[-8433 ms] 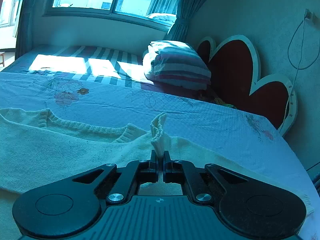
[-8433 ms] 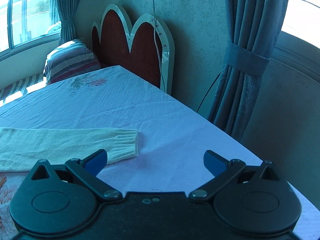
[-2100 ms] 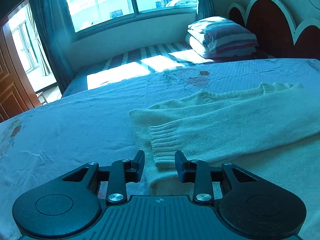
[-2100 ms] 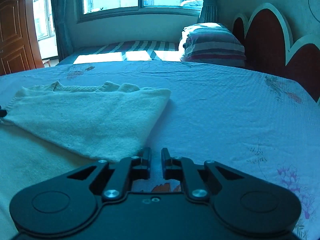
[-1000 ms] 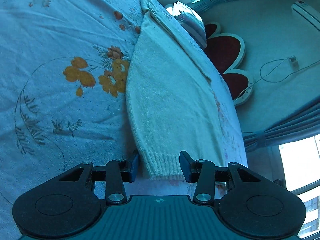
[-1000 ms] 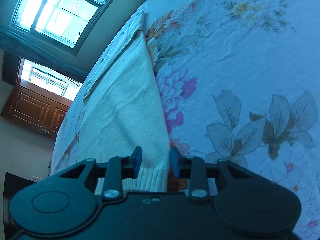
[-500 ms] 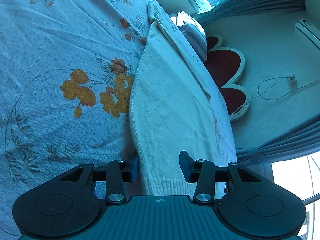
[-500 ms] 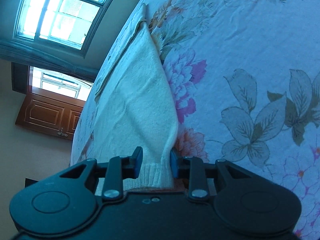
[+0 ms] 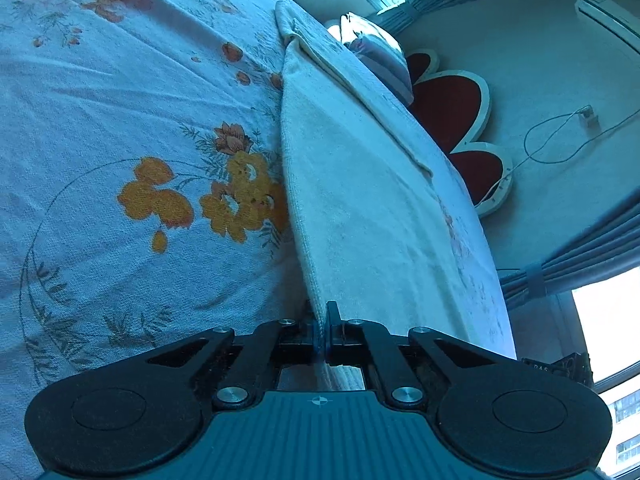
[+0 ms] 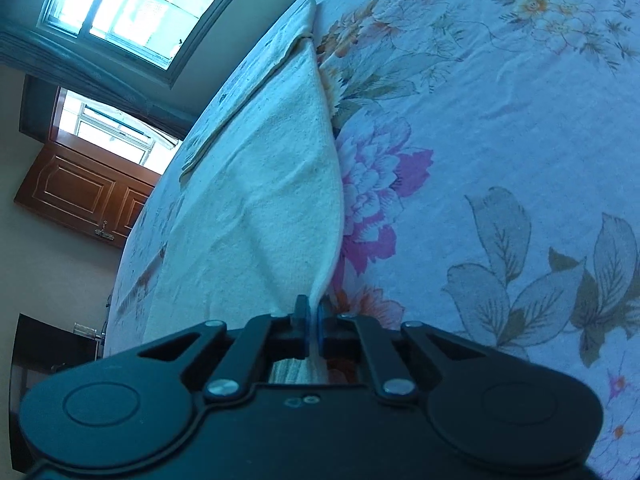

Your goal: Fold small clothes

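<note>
left wrist: left gripper (image 9: 322,320) clamped on the cream sweater (image 9: 360,184) hem at 6 o'clock; knit runs toward 12 across the floral bedsheet (image 9: 120,128).
headboard (image 9: 452,108): 2 o'clock.
right wrist: right gripper (image 10: 311,316) pinched shut on sweater (image 10: 272,184) corner at 6; window (image 10: 132,4) at 10.

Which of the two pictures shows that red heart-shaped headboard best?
The left wrist view: the headboard stands in plain sight beyond the cream sweater. The right wrist view shows none of it, only window, wooden door and floral bedsheet.

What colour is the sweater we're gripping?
Cream, plain knit sweater, clearest in the right wrist view.
</note>
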`<move>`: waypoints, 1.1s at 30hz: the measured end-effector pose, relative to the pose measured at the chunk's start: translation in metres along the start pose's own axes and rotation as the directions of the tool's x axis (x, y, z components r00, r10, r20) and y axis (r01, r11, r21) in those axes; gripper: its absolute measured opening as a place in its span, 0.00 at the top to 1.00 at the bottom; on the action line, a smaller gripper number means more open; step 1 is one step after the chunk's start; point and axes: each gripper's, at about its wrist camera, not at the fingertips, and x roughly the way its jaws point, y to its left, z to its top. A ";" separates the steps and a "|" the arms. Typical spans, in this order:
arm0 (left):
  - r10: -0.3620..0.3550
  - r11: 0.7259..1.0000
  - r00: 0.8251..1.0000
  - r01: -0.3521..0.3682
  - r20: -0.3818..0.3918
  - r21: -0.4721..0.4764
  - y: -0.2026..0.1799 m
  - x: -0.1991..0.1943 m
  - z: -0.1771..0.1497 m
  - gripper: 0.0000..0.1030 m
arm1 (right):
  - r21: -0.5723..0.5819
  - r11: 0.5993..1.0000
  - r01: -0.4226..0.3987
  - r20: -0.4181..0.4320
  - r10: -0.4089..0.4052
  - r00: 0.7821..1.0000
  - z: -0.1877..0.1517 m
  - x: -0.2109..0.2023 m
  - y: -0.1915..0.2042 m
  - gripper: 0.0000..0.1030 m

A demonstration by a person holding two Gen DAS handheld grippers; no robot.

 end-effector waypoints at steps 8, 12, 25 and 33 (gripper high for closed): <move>-0.080 0.996 0.988 0.073 0.129 0.057 -0.026 -0.030 0.035 0.98 | -0.095 0.993 -0.064 0.100 0.074 0.992 0.016 -0.026 0.036 0.96; -0.115 0.992 0.976 0.103 0.184 0.076 -0.041 -0.031 0.075 0.98 | -0.168 0.983 -0.076 0.151 0.102 0.983 0.049 -0.029 0.067 0.96; -0.119 0.992 0.960 0.101 0.254 0.082 -0.071 0.083 0.256 0.98 | -0.204 0.966 -0.161 0.195 0.201 0.960 0.237 0.047 0.109 0.96; 0.062 0.995 0.985 -0.048 0.158 -0.088 -0.011 0.215 0.343 0.97 | -0.042 0.991 -0.127 0.147 0.132 0.980 0.348 0.174 0.045 0.90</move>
